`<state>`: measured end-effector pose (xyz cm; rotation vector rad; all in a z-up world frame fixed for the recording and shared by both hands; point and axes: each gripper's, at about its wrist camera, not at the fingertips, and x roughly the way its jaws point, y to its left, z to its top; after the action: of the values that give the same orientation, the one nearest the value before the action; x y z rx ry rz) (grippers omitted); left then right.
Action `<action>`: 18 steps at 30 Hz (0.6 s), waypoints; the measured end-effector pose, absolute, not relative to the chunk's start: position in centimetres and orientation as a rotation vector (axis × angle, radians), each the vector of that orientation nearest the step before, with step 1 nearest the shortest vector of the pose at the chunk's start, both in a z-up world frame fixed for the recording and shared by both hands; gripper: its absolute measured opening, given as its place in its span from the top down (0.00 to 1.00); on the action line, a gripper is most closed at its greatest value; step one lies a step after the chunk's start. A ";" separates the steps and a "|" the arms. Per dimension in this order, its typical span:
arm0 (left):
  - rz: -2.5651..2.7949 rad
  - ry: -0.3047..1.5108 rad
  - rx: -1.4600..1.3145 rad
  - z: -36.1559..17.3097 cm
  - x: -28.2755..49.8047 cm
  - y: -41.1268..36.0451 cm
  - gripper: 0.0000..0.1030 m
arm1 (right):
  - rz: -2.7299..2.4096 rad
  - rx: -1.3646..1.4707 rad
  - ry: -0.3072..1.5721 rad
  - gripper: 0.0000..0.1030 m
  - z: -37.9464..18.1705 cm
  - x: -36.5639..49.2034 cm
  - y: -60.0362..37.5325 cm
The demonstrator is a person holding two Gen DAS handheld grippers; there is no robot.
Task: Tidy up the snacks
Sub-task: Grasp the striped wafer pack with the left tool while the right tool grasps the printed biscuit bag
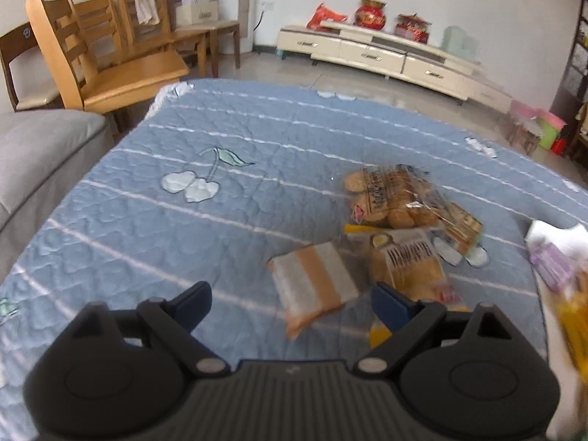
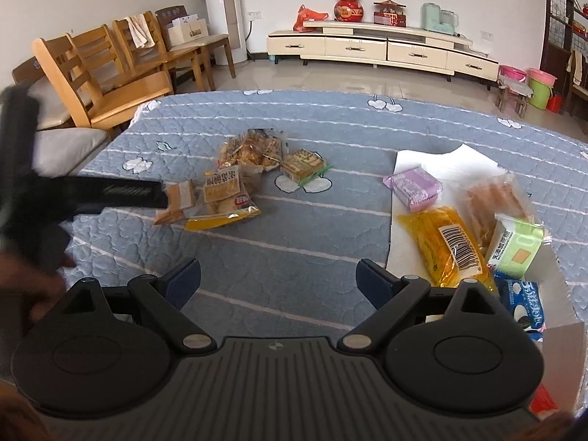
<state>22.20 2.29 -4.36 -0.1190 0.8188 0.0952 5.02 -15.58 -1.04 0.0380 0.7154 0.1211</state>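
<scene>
Broadly, a blue quilted cover (image 2: 294, 198) is spreading over the counter, carrying two groups of snacks. On the right, a white box (image 2: 433, 163) is holding a yellow packet (image 2: 441, 235), a purple packet (image 2: 413, 185), a green packet (image 2: 518, 250) and a blue one (image 2: 525, 305). Near the middle, a clear cracker bag (image 1: 389, 198), a yellow-edged biscuit pack (image 1: 408, 261) and a striped orange-and-white wafer pack (image 1: 316, 283) are lying together. The left tool (image 1: 292, 299) is hovering released just over the wafer pack; the right tool (image 2: 279, 281) is hanging released over bare quilt.
</scene>
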 end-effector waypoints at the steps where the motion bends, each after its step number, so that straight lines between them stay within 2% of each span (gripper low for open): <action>1: 0.109 0.827 -0.122 -4.7 22.8 2.2 0.09 | 0.120 0.036 0.717 0.00 -1.2 5.2 -15.6; 4: 0.138 0.868 -0.134 -6.1 24.4 2.2 0.10 | 0.113 0.033 0.721 0.00 -1.4 5.7 -15.8; 7: 0.132 0.861 -0.080 -7.0 24.2 1.9 0.21 | 0.112 0.039 0.730 0.00 -1.9 6.6 -15.8; 10: 0.086 0.821 -0.029 -6.7 22.8 1.8 0.44 | 0.122 0.039 0.734 0.00 -2.2 7.7 -15.4; 11: 0.078 0.816 -0.016 -6.4 22.4 1.9 0.54 | 0.127 0.034 0.732 0.00 -2.4 8.2 -15.1; 18: 0.081 0.807 -0.034 -5.9 18.1 5.2 0.55 | 0.208 -0.004 0.726 0.00 -2.7 12.8 -12.3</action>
<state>18.13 5.18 -5.87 -0.0342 0.8074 0.0805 12.81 -12.26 -2.66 -0.0044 0.7257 0.2076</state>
